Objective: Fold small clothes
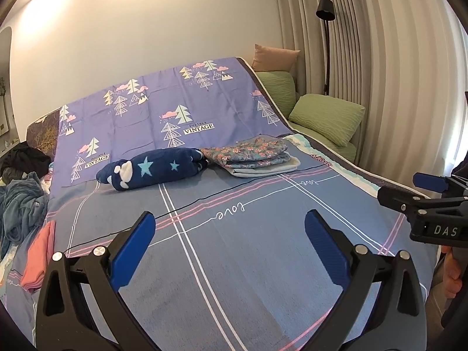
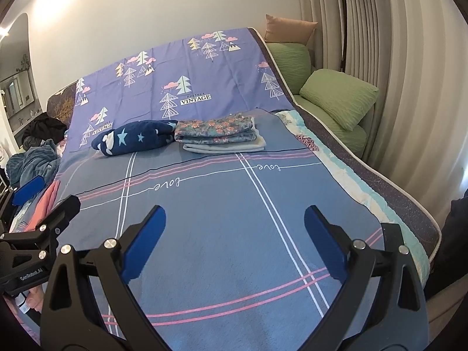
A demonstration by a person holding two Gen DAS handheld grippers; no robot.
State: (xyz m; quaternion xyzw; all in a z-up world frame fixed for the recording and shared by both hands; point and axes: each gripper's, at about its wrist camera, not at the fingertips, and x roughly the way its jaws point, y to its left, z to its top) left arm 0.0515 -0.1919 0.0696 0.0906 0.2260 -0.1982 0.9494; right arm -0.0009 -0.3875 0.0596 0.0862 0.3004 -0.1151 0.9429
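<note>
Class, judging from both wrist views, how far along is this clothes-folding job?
Done: a folded floral garment stacked on a pale folded cloth, beside a rolled navy star-print fleece. In hand: nothing; left gripper and right gripper are open over bare bedsheet. Left: the pink garment and the rumpled blue-grey pile.

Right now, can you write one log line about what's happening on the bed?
left gripper: open, empty | right gripper: open, empty | navy star bundle, floral stack: folded | pink garment: waiting
</note>
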